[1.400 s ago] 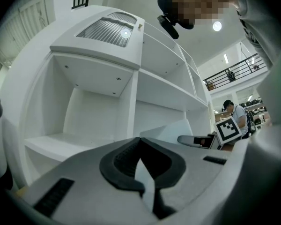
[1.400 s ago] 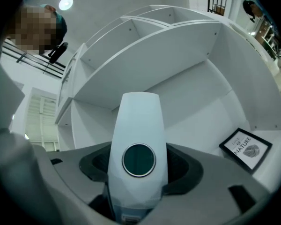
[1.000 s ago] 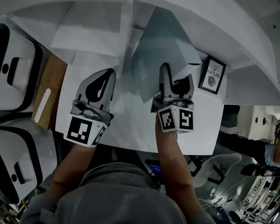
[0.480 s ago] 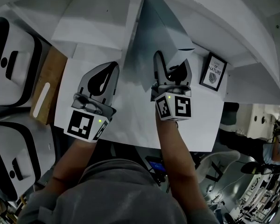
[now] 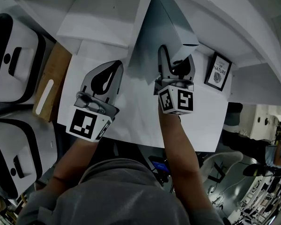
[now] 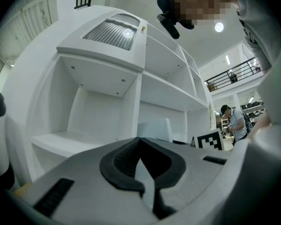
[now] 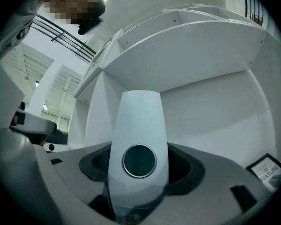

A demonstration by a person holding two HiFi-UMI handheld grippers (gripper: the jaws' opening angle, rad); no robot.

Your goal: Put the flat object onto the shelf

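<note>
Beside a framed "NATURE" sign [image 5: 219,72], right hand-held gripper [image 5: 176,62] clamps the flat object [image 5: 161,27]; left hand-held gripper [image 5: 113,70] closed.

The flat object [image 7: 139,125] fills the middle of the right gripper view. Its lower end runs off the bottom edge, and it covers the gap between the fingers [image 7: 189,170]. In the head view, the right gripper [image 5: 175,60] hides that same end. The framed picture [image 7: 268,172] is clipped by the lens rim, its smaller print too tiny to read. At the head view's left edge, the white units [image 5: 9,64] are cut off.
</note>
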